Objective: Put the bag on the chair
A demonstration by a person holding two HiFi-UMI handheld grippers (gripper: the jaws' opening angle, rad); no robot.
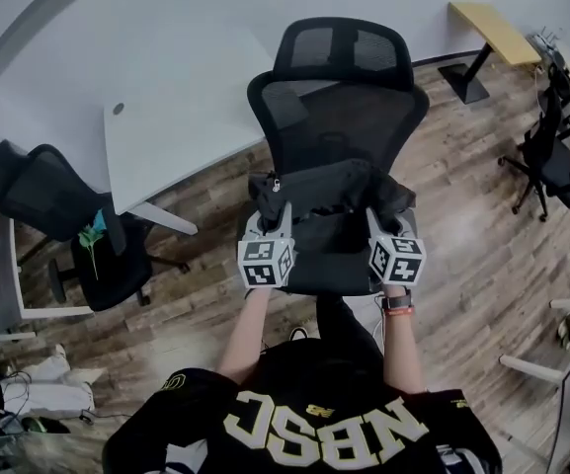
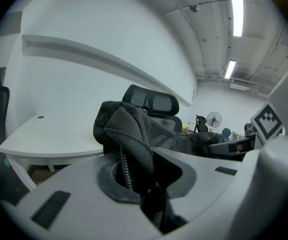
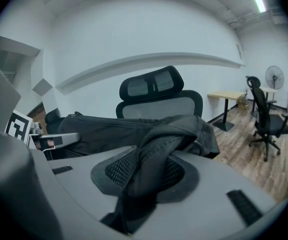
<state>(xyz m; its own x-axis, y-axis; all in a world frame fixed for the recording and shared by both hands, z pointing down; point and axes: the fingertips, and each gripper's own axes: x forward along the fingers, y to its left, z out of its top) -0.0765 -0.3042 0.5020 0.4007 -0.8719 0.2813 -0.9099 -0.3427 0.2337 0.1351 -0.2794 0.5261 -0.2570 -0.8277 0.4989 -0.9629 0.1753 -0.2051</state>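
Note:
A dark grey fabric bag (image 1: 326, 192) hangs stretched between my two grippers, just above the seat of a black mesh office chair (image 1: 349, 117). My left gripper (image 1: 272, 215) is shut on the bag's left end, where a zipper (image 2: 125, 169) runs down between the jaws. My right gripper (image 1: 381, 220) is shut on the bag's right end, a folded strap or flap (image 3: 153, 159) pinched between its pads. In the left gripper view the bag (image 2: 134, 134) covers most of the chair; only the headrest (image 2: 151, 101) shows. The chair back (image 3: 158, 101) rises behind the bag (image 3: 114, 129) in the right gripper view.
A white desk (image 1: 166, 136) stands left of the chair, with another black chair (image 1: 77, 225) beside it. A wooden-topped table (image 1: 492, 33) and further black chairs (image 1: 551, 156) stand at the right. The floor is wood planks. The person stands directly behind the grippers.

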